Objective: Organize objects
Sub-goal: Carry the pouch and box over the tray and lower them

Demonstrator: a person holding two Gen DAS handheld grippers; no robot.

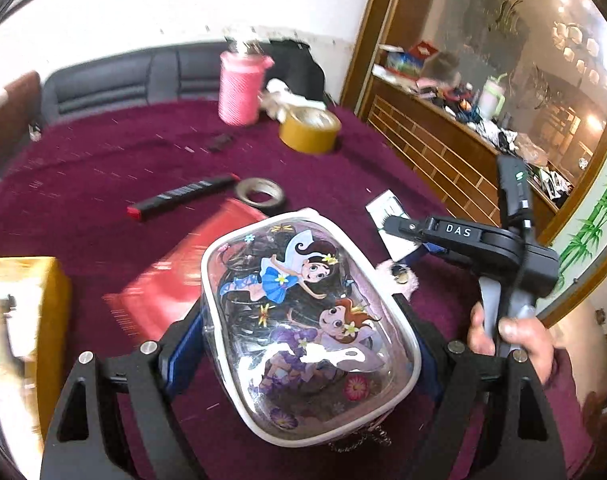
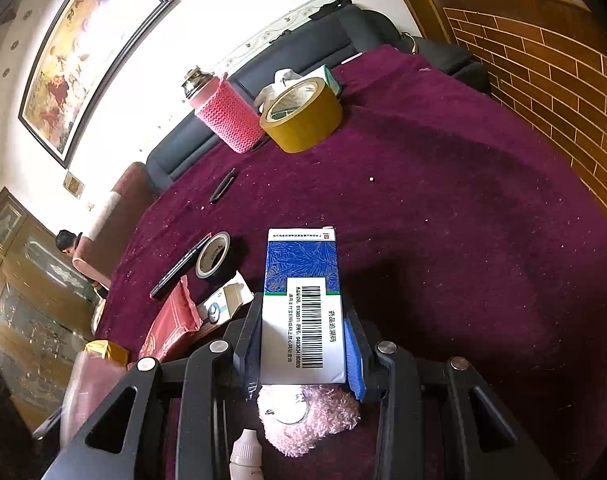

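1. Pinching a clear cartoon-printed pouch [image 1: 303,320], your left hand-held gripper [image 1: 303,344] holds it above the maroon worktop [image 1: 83,184].
2. Your right hand-held gripper [image 2: 303,344] is clamped on a blue-and-white box [image 2: 301,304].
3. Beyond sit a black tape roll [image 2: 212,255], yellow tape roll [image 2: 301,114] and pink bottle [image 2: 227,114].

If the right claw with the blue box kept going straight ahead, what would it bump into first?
Probably nothing soon: ahead of the right claw and its box lies bare cloth. The yellow tape sits far off, slightly left.
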